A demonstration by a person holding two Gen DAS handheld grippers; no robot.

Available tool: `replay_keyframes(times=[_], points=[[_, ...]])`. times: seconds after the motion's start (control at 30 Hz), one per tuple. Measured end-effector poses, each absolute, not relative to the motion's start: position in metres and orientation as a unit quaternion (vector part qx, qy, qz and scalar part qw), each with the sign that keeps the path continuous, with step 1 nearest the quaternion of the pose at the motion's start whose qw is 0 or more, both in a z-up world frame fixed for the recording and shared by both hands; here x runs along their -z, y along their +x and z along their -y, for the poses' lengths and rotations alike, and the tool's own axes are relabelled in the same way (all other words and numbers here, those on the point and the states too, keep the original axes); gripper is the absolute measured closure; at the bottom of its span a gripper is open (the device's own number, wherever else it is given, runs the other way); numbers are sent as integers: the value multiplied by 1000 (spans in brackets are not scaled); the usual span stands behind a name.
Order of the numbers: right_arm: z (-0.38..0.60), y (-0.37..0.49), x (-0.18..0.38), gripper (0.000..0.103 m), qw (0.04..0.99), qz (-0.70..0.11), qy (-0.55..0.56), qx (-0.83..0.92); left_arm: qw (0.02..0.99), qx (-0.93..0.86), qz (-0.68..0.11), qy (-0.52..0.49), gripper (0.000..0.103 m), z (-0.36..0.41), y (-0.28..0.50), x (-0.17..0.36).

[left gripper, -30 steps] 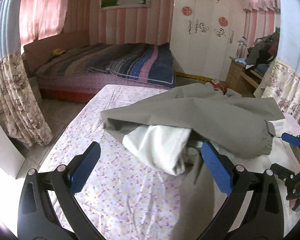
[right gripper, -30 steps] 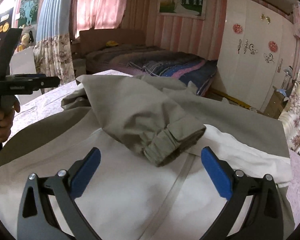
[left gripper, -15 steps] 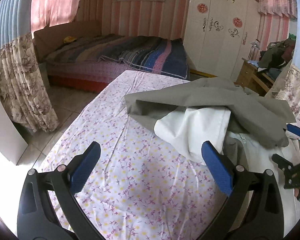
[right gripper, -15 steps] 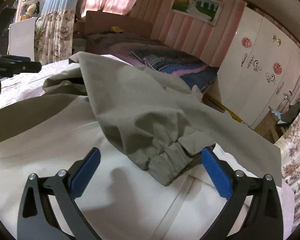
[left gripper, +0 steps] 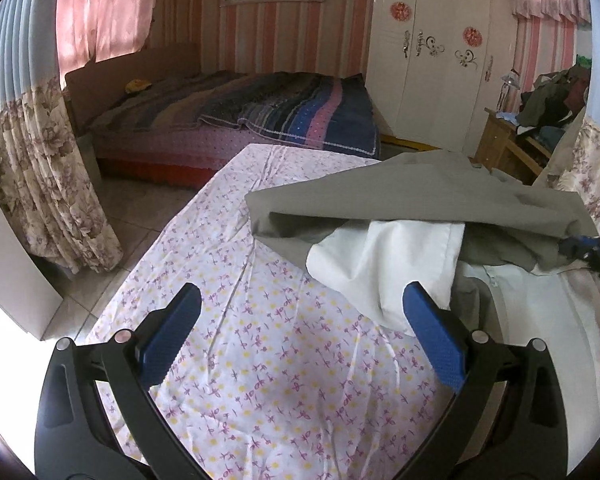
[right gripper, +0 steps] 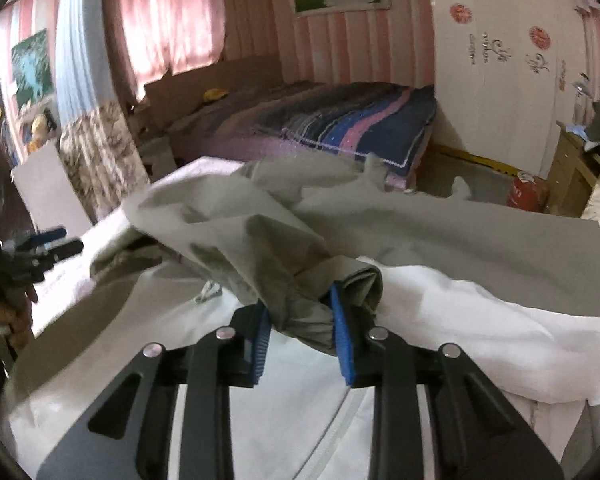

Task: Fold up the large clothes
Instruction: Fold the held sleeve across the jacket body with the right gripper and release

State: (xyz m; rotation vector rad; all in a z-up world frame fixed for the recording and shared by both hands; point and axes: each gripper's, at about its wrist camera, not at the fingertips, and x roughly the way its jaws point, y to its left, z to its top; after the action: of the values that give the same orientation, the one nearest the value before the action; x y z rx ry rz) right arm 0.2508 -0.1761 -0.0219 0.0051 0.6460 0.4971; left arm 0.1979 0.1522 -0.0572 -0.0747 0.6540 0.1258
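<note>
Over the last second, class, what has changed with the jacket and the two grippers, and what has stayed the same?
The right gripper, wide open a second ago, has moved up to the grey sleeve cuff and its jaws are closing around it. The left gripper stays open and empty over the floral sheet; the jacket still lies there.

Your jacket (right gripper: 440, 236): grey-green shell, white lining, lies spread open on flowered sheet (left gripper: 284, 360). Sleeve (right gripper: 260, 248) folded across lining, its gathered cuff (right gripper: 304, 316) bunched, raised.
</note>
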Motion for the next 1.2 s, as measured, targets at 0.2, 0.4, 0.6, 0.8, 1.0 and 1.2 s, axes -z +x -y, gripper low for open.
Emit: replay_keyframes(times=[0.2, 0.4, 0.6, 0.8, 1.0, 1.2], points=[[235, 265, -15, 75, 899, -318, 152, -262, 946, -62, -318, 1, 3, -140, 212, 49], [305, 258, -52, 75, 892, -303, 218, -254, 943, -63, -321, 53, 3, -120, 245, 44], [387, 243, -53, 75, 898, -312, 242, -193, 946, -68, -312, 59, 3, -97, 279, 27], [439, 258, -16, 63, 891, -380, 228, -103, 941, -58, -317, 108, 3, -50, 306, 32], [457, 256, 12, 22, 903, -383, 193, -32, 937, -67, -317, 132, 3, -32, 310, 35], [441, 238, 9, 17, 922, -358, 135, -62, 943, -60, -308, 114, 3, -34, 293, 21]])
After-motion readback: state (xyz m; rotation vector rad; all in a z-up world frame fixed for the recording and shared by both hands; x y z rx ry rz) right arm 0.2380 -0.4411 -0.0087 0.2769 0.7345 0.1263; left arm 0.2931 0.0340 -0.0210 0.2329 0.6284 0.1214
